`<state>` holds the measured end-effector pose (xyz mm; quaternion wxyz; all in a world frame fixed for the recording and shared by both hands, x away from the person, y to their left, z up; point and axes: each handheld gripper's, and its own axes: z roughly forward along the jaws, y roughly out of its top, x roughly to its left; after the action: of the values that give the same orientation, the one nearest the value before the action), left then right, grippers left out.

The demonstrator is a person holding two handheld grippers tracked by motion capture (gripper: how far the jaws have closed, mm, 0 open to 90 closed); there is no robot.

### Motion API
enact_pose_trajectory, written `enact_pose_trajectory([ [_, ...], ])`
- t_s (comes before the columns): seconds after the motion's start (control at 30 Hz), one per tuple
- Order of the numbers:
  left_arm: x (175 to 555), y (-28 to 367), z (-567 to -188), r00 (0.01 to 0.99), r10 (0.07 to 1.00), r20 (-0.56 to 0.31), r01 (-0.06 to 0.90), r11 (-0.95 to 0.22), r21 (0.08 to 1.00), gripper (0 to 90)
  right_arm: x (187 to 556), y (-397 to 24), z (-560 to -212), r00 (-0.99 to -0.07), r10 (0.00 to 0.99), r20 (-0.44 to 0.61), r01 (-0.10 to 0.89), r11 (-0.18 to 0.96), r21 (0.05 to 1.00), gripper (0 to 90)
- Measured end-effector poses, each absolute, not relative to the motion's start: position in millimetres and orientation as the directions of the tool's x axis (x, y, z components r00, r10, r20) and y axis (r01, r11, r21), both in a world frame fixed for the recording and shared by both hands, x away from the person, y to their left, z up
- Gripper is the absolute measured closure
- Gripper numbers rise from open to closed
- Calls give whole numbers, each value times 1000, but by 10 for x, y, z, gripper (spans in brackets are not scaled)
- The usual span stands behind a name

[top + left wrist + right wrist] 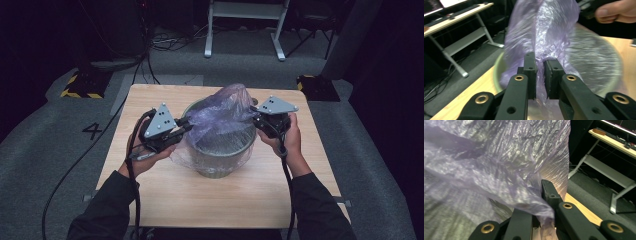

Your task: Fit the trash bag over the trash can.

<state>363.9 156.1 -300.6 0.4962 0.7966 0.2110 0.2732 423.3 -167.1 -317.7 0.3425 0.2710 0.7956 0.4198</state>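
Observation:
A thin purple plastic bag (222, 112) is draped over a round green bin (220, 162) in the middle of the wooden table (165, 200). My left gripper (187, 126) is at the bin's left rim, shut on a fold of the bag (541, 37); the film runs down between its jaws in the left gripper view (540, 75). My right gripper (256, 119) is at the bin's right rim, shut on the bag's other side (486, 165). The film bunches over and between its jaws in the right gripper view (544, 215). The bin's inside is hidden under the plastic.
The table stands on grey carpet (50, 130). A white-legged desk (245, 27) is beyond the far edge, with cables on the floor. Yellow-black marked blocks (80, 85) sit at the far left and far right. Bare tabletop lies in front of the bin.

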Motion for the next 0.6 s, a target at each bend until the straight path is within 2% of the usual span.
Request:
enact_pose_trajectory([
  [0.13,3778,1666,-3044,748,633,199,103,-407,908,880,4304,-1696,-3208,-608,728,-316,159,502,850,850],
  [0.37,4035,1793,-3145,719,681,140,168,-365,916,894,4456,-1762,-3274,-606,750,-267,202,469,860,782],
  [0.43,4102,1814,-3169,711,692,125,185,-355,916,895,4499,-1799,-3275,-615,752,-238,211,448,869,719],
  [0.53,4192,1830,-3205,700,706,108,204,-341,918,895,4557,-1845,-3255,-640,746,-183,228,412,882,513],
  [0.57,4207,1835,-3209,701,707,96,211,-334,919,895,4556,-1858,-3241,-680,714,-164,208,403,891,493],
  [0.6,4211,1834,-3211,701,707,92,211,-329,920,896,4528,-1858,-3222,-674,716,-182,186,403,896,461],
])
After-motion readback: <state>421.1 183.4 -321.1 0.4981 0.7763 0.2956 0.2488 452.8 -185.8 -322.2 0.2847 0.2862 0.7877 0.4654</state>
